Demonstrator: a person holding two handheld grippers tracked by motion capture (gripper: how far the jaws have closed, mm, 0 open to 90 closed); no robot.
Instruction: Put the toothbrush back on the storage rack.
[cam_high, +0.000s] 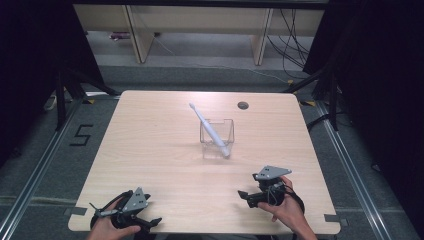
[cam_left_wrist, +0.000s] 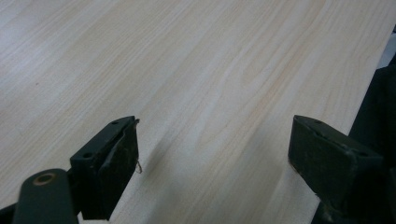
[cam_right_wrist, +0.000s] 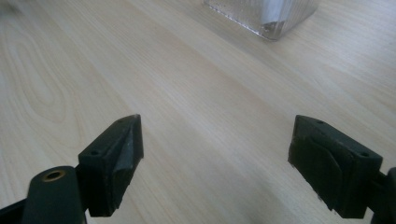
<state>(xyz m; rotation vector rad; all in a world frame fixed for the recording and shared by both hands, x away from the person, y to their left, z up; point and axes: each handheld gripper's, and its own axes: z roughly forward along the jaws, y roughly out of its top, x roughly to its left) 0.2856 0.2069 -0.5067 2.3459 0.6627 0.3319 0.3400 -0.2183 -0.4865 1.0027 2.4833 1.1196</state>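
Toothbrush (cam_high: 209, 128) leans in clear box (cam_high: 218, 140), head up toward far-left

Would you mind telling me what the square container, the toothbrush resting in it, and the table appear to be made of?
The container looks like clear, glossy plastic or acrylic: the table shows through its walls. The toothbrush seems smooth white plastic, uniformly pale. The table looks like light wood or a wood-grain laminate, matte, with visible grain lines; which one is unclear.

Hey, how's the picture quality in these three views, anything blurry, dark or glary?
High view: table evenly lit, surroundings dark, clear box faint. Left gripper view: left hand-held gripper in the foreground, wood soft and pale with glare at top left. Right gripper view: right hand-held gripper casts little shadow, box blurred at the top edge.
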